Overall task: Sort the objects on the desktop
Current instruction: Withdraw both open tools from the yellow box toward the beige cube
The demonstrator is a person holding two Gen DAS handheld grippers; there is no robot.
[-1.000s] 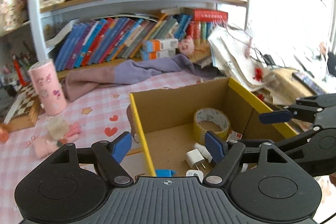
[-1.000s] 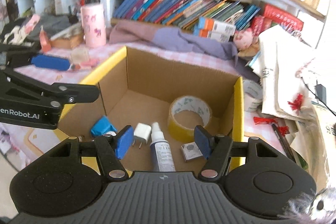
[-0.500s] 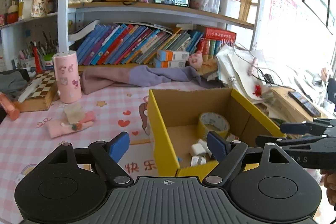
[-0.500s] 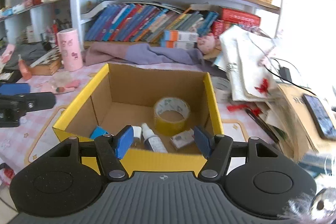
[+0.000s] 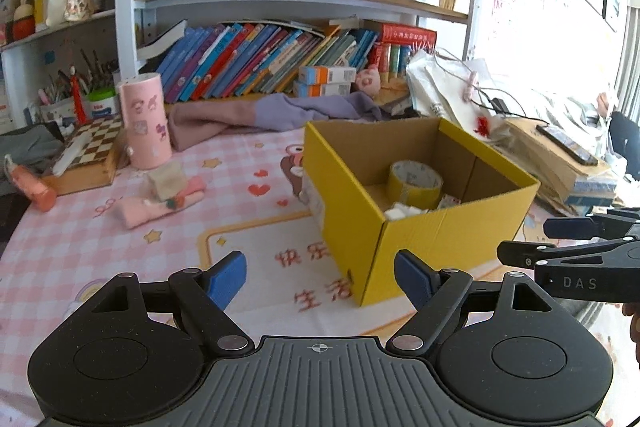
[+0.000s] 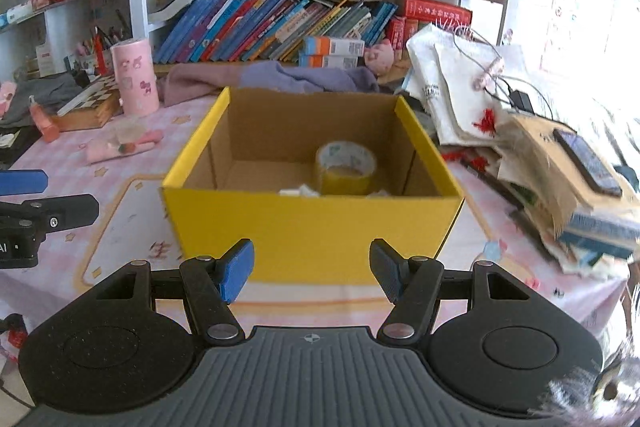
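Observation:
A yellow cardboard box (image 5: 432, 243) (image 6: 312, 231) stands on the pink checked desk. Inside it I see a roll of yellow tape (image 5: 415, 183) (image 6: 346, 169) and some white chargers (image 5: 400, 211). My left gripper (image 5: 320, 277) is open and empty, low over the desk, in front of the box's near left corner. My right gripper (image 6: 312, 267) is open and empty, facing the box's front wall from a short way back. Each gripper shows at the edge of the other's view. A pink cloth bundle (image 5: 160, 201) (image 6: 124, 145) lies on the desk to the left.
A pink cylinder (image 5: 146, 121), a chessboard box (image 5: 90, 155) and an orange bottle (image 5: 34, 185) stand at the back left. Purple clothing (image 5: 276, 111) lies under the bookshelf. Bags, papers and a phone (image 6: 588, 163) pile up on the right.
Both grippers have drawn back from above the box. Its inside filled the views before; now its outer walls show. The right gripper's view has levelled out.

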